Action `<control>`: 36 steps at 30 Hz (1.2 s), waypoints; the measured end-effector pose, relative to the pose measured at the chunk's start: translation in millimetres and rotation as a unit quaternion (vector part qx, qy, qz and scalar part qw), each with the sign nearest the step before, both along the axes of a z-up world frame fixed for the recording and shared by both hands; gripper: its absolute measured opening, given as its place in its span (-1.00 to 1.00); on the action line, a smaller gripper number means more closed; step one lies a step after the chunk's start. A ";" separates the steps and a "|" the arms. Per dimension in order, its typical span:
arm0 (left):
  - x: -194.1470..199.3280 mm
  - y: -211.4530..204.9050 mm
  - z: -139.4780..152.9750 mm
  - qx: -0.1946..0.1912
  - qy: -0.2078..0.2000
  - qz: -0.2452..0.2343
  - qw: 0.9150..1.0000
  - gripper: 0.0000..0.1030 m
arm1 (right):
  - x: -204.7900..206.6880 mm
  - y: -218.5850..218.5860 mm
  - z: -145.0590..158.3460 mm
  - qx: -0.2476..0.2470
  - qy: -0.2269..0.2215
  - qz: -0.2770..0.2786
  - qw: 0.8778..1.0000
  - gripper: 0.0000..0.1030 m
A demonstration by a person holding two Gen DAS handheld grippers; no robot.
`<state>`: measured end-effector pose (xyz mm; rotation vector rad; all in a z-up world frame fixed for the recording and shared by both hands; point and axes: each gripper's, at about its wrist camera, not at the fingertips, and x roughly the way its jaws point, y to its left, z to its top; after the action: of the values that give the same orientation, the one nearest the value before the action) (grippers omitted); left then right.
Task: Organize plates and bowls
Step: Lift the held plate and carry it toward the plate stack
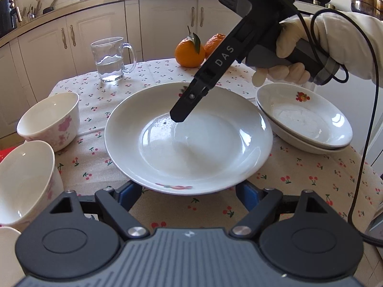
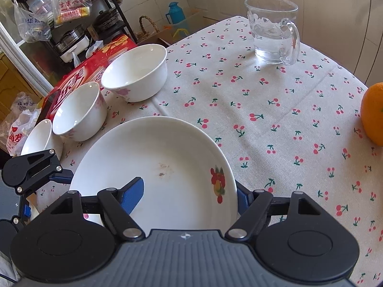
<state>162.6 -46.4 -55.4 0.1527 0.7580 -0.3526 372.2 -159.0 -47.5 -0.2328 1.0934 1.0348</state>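
Observation:
A large white plate (image 1: 189, 138) (image 2: 153, 162) with fruit decals lies at the middle of the cherry-print table (image 1: 311, 179). My left gripper (image 1: 189, 192) is open at its near rim, which hides both fingertips. My right gripper (image 2: 189, 191), held by a gloved hand (image 1: 311, 47), straddles the far rim. One blue pad (image 2: 134, 196) sits inside the plate and the other (image 2: 241, 196) outside, and neither presses on it. Two more plates (image 1: 304, 117) are stacked at the right. Three white flowered bowls (image 2: 136, 71) (image 2: 79, 110) (image 2: 38, 138) stand in a row at the left.
A glass mug (image 1: 110, 59) (image 2: 273, 33) of water stands at the back of the table, with two oranges (image 1: 190, 52) beside it. A red box (image 2: 79, 76) lies past the table edge behind the bowls. Kitchen cabinets stand beyond the table.

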 end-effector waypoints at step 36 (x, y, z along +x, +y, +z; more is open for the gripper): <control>-26.3 -75.2 28.6 0.001 0.008 -0.132 0.991 0.65 | -77.1 -120.8 36.6 0.027 -0.029 -0.109 0.993 0.58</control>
<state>136.3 -121.5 -26.8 0.2534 0.7556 -0.6054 295.1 -279.8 -10.9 -0.0965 1.0124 0.8557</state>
